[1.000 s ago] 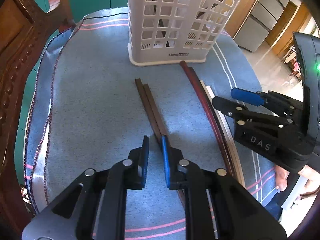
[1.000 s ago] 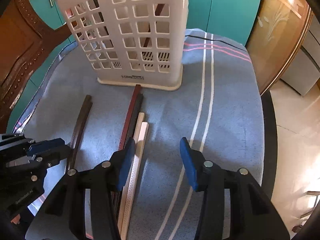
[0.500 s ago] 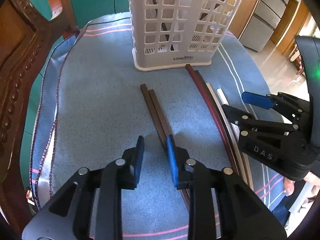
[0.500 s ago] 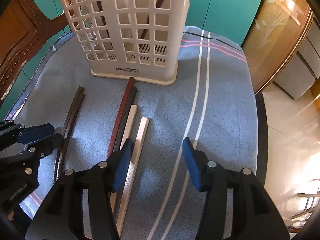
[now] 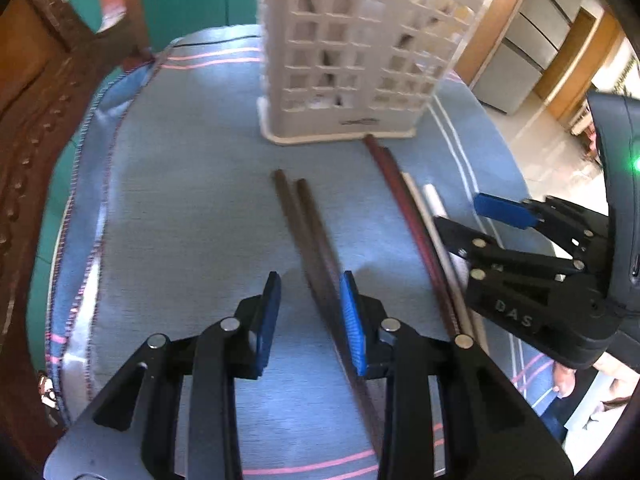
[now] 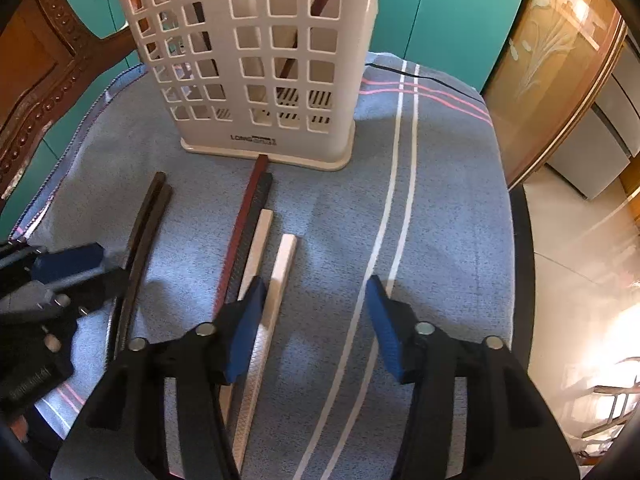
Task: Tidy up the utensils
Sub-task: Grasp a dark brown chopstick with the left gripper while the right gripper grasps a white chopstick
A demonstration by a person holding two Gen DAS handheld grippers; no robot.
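Home dining area: carved wooden chair [image 6: 36, 80]; teal cabinets [image 6: 444, 12]; cloth-covered table [image 6: 440, 200]; utensil basket [image 6: 256, 60].

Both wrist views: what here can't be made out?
- Basket contents: right wrist view, lattice walls hide all but dark slivers; the top is cut off.
- Near ends of the white chopsticks: right wrist view, covered by the right gripper.
- Dark brown pair: left wrist view, motion-blurred; contact with the opening left gripper unclear.

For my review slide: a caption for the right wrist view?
Right gripper, closing on nothing, above white plastic chopsticks lying before the white perforated plastic holder.
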